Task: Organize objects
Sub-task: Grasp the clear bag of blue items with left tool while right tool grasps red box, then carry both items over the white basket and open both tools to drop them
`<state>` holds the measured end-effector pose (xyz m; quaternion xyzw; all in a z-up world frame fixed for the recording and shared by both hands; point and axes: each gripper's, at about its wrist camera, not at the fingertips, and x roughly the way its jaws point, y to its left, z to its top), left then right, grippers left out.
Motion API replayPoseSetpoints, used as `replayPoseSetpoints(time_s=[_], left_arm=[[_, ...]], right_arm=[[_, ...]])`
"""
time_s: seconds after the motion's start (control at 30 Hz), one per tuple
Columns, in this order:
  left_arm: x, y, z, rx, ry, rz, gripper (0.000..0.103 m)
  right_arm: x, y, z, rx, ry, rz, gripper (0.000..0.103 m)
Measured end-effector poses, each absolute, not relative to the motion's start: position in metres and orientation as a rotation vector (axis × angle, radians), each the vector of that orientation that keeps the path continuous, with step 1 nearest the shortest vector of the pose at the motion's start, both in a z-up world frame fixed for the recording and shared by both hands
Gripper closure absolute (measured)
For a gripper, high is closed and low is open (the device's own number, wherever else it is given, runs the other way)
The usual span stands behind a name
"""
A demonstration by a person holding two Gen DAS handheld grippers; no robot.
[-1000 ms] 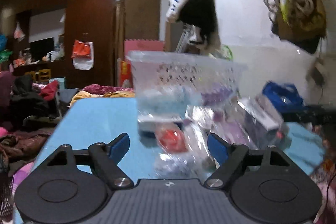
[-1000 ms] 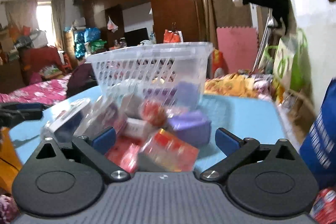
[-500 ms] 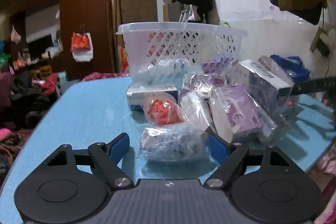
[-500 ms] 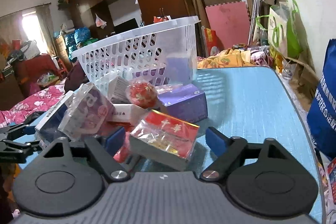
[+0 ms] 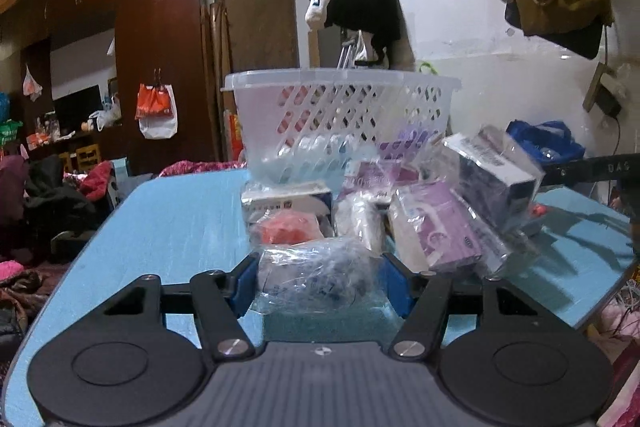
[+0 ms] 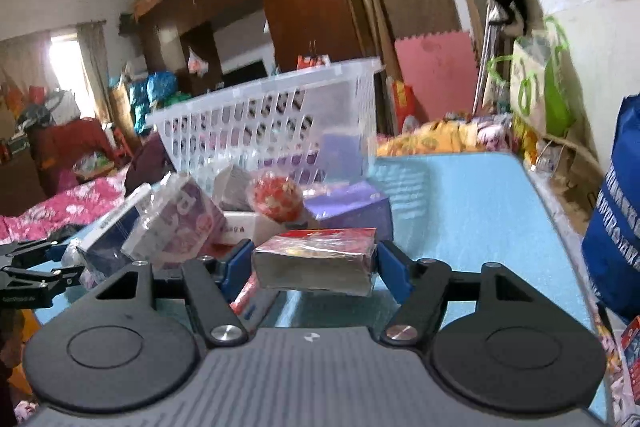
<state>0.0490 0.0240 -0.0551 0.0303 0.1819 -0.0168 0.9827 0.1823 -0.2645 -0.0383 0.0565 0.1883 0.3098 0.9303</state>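
Observation:
A white plastic basket (image 5: 340, 115) stands on the blue table (image 5: 180, 223), with a pile of wrapped packets and boxes in front of it. My left gripper (image 5: 318, 281) is shut on a clear plastic bag of dark items (image 5: 316, 277) at the pile's near edge. My right gripper (image 6: 314, 263) is shut on a red and gold wrapped box (image 6: 316, 259), held slightly above the table. The basket (image 6: 272, 131) stands behind the pile in the right wrist view. My left gripper shows at that view's left edge (image 6: 28, 267).
The pile holds a purple wrapped pack (image 5: 436, 227), a dark box (image 5: 496, 179), a red round packet (image 6: 276, 199) and a purple box (image 6: 348, 211). A blue bag (image 6: 616, 219) hangs off the table's right edge. Clothes and furniture surround the table.
Both grippers moved in on the pile and closed: the left on the clear plastic bag, the right on the red and gold box, which has lifted slightly.

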Motion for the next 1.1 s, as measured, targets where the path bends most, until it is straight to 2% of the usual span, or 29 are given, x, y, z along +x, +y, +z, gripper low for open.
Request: replayPoseSetpoints(time_s=[0.4,0.7,0.9,1.1], left_arm=[[0.045,0.037,-0.039,0.012,0.325,-0.043,0.036],[0.068,0.044,0.024,0.005,0.242,-0.038,0.037],[0.139,0.036,0.078,-0.036,0.251,-0.038,0.037],[0.243,0.041,0.077,-0.093,0.462,-0.001,0.037]], right_arm=[[0.179,-0.27,-0.012,0.119,0.311,0.621,0.033],[0.195,-0.222,0.052,0.013,0.216,0.668,0.033],[0.237,-0.175,0.077,-0.038,0.247,0.633,0.033],[0.293,-0.137,0.066,-0.102,0.346,0.603,0.033]])
